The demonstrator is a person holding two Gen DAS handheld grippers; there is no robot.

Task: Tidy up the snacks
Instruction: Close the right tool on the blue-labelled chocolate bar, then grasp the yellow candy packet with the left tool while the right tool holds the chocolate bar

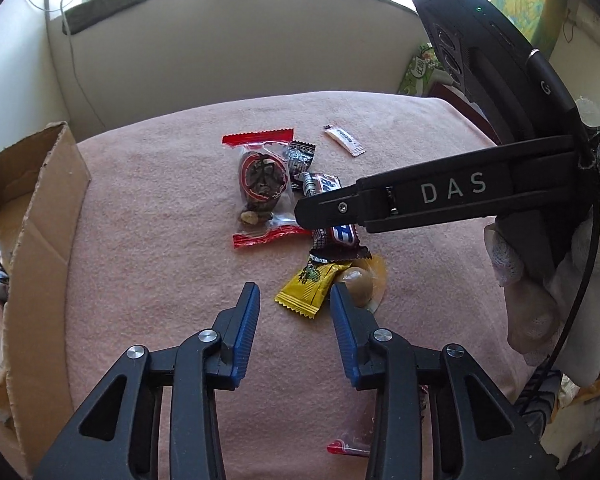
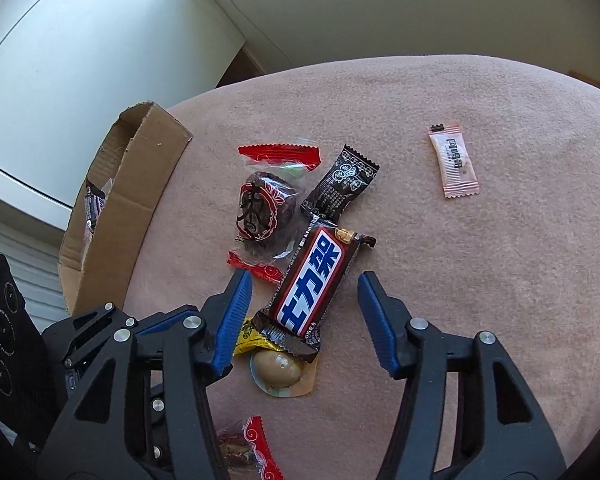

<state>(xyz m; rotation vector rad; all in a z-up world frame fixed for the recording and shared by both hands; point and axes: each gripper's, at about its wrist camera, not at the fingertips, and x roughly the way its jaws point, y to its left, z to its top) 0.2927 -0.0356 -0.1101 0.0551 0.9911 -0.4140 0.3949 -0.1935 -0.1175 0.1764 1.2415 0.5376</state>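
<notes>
yellow pkt (image 2: 247, 339) – part hidden, egg (image 1: 356, 285) blocked

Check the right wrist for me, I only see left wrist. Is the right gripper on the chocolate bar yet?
Observer: Not yet. The chocolate bar lies between the right gripper's open jaws, and both pads are clear of it.
Operator: What's under the bar's near end?
Observer: It lies over the yellow packet and the edge of the clear pouch, which holds a brown egg-shaped snack.
Operator: And the far end?
Observer: The label faces up, and the far end meets the black packet.
</notes>
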